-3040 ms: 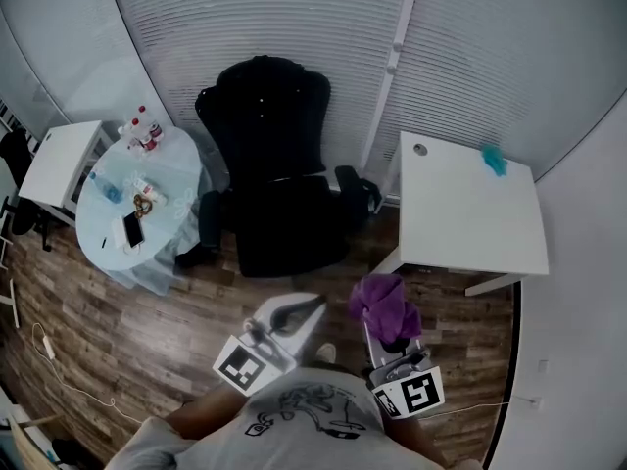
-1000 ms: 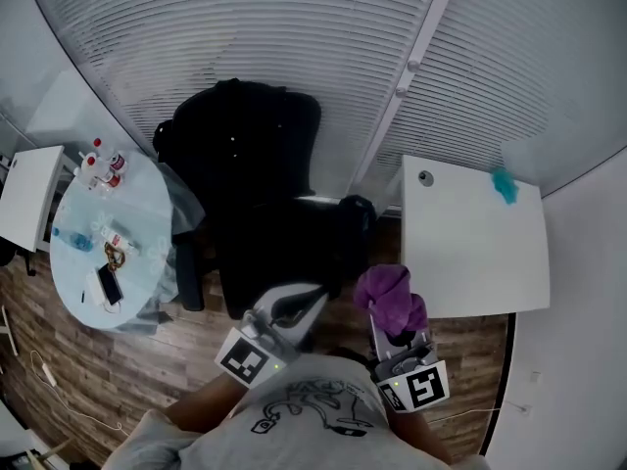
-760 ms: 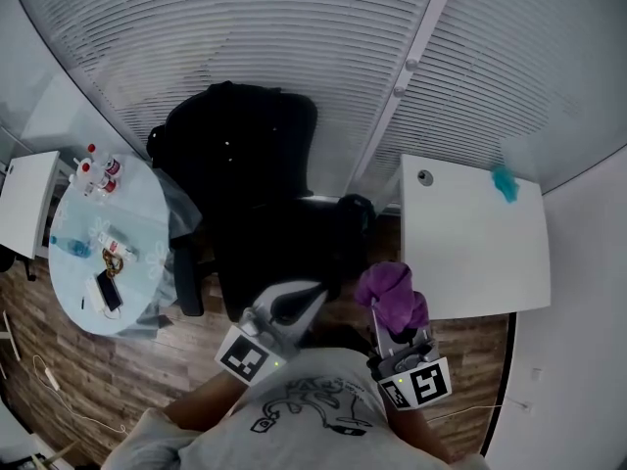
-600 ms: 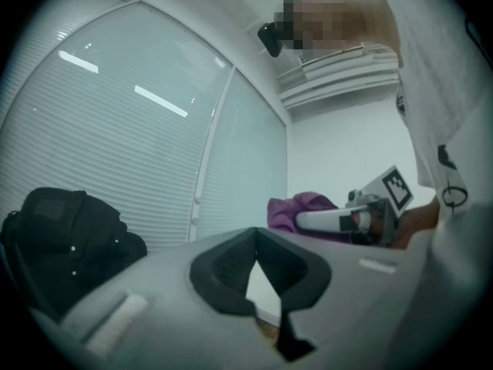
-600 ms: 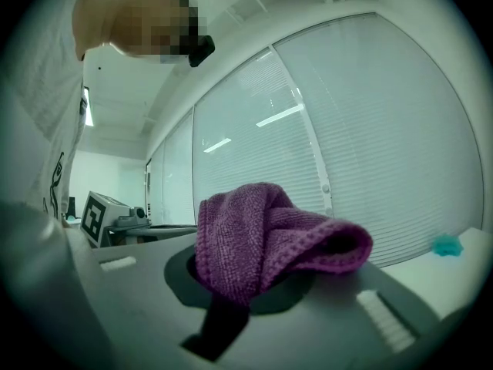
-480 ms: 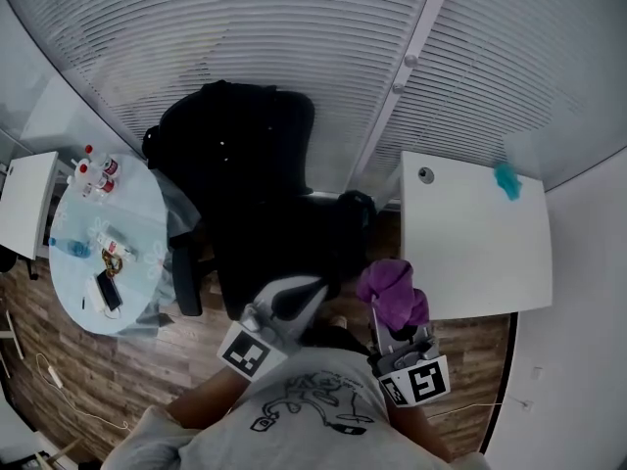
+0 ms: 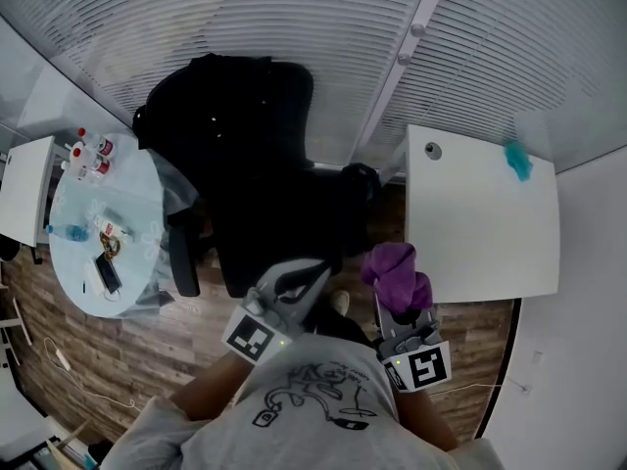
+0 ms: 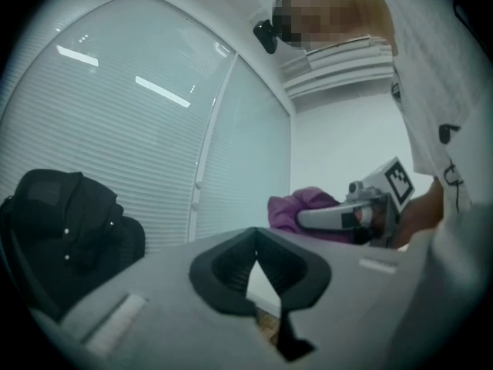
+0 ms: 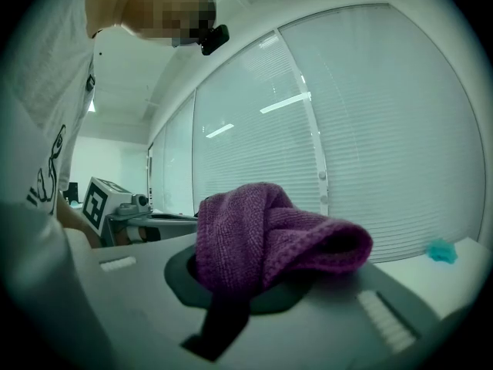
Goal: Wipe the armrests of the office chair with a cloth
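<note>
Right fingers: the right gripper (image 7: 396,300) (image 9: 248,282) is clamped tight on the purple cloth (image 7: 393,274) (image 9: 269,233). A fat wad bulges out past the tips and hides them.
Left fingers: the left gripper (image 7: 315,274) (image 8: 260,285) has its jaws closed tip to tip with nothing in them, just the little gap between the pads.
Cloth: held up in the air, right by the near left corner of the white desk (image 7: 480,218), not touching the chair.
Chair: the black chair (image 7: 253,155) is straight ahead of both grippers. The left tips sit over its front edge when seen from above.
Armrests: one armrest (image 7: 361,180) is tucked between the seat and the desk, up ahead of the cloth and clear of it. The other armrest (image 7: 181,255) is on the far side, just beside the round table (image 7: 73,262).
Edges: the desk edge boxes in the right side and the round table's rim boxes in the left. The blinds (image 7: 245,27) are right behind the chair's back.
Open room: only a narrow strip of wood floor (image 7: 387,225) between seat and desk. There's more bare floor (image 7: 108,370) at the person's left.
Change: three seconds ago the chair was well ahead with floor showing before it. Now both grippers are up at its front edge, and the cloth has gone from over bare floor to beside the desk corner. Grip looks the same.
</note>
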